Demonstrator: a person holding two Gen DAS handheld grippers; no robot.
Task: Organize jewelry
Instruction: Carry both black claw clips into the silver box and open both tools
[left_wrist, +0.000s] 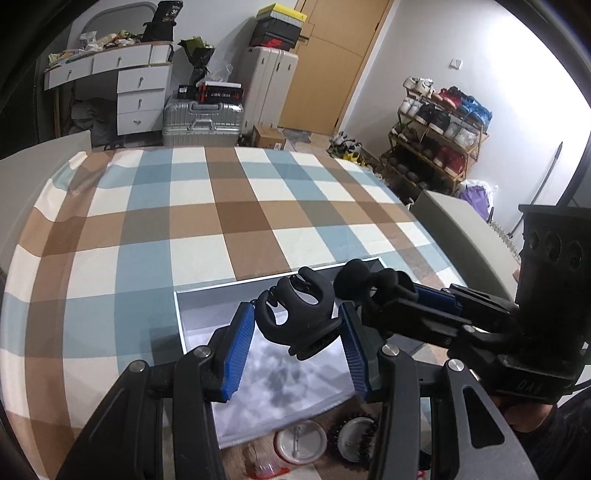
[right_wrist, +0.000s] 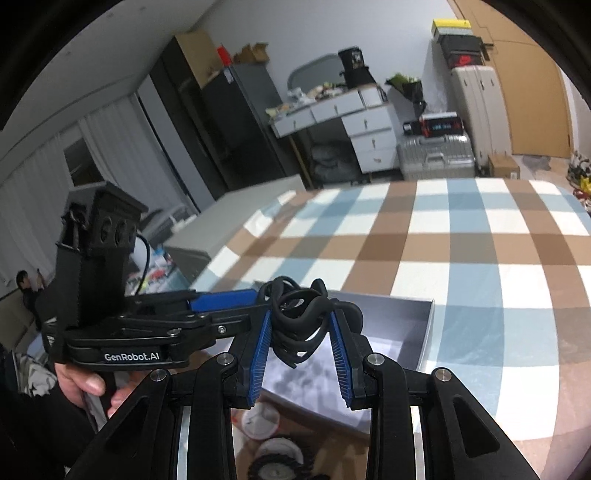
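Left gripper (left_wrist: 297, 325) clamps a black plastic claw hair clip (left_wrist: 299, 314); right gripper (right_wrist: 300, 325) pinches another black hair clip (right_wrist: 299, 314). I hold both above the white open box (left_wrist: 177, 310). Next: lower, release inside.

Both the left gripper (left_wrist: 298, 325) and right gripper (right_wrist: 300, 329) are matte black linkages with round silver screws and ribbed blue pads (right_wrist: 258, 360), one body lettered "GenRobot.AI" in white, each topped by a black three-lens camera block trailing a thin black cable.
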